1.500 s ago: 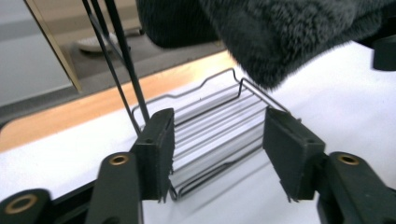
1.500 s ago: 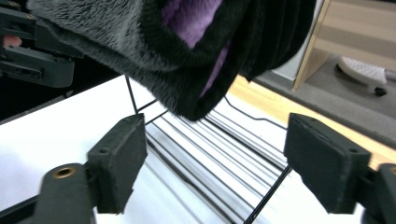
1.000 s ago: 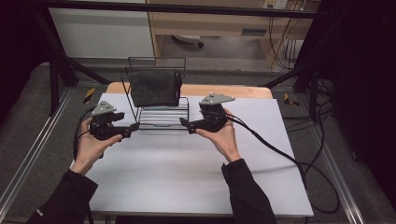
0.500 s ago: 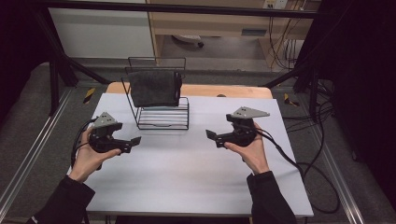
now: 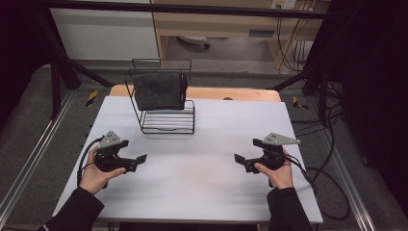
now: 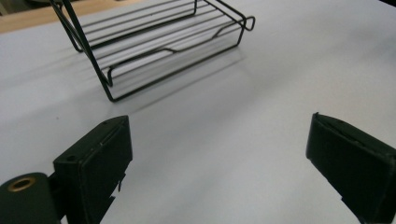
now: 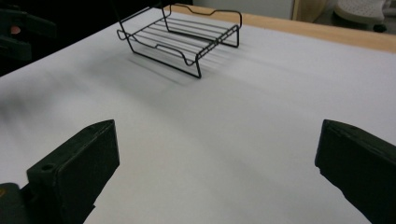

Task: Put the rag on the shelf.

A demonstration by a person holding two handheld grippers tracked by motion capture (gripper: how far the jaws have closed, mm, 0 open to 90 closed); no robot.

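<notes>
- Near the far edge of the desk (image 5: 202,192), left of centre: a black wire rack (image 5: 166,118) stands on the white surface, its flat slatted base toward the person and its tall back frame rising at the far side.
- Draped over the top of that back frame: a dark grey cloth (image 5: 158,90), hanging down in front of the frame and clear of the slatted base.
- Left gripper (image 5: 137,161): held in the person's left hand (image 5: 94,175) near the desk's left edge, well apart from the rack; jaws spread wide with nothing between them, as the left gripper view shows, with the rack's base (image 6: 159,44) ahead.
- Right gripper (image 5: 240,161): held in the right hand (image 5: 276,173) near the desk's right edge; jaws likewise wide apart and empty in the right gripper view, with the rack (image 7: 182,39) farther off.
- Cables (image 5: 327,187) trail off the desk's right side.
</notes>
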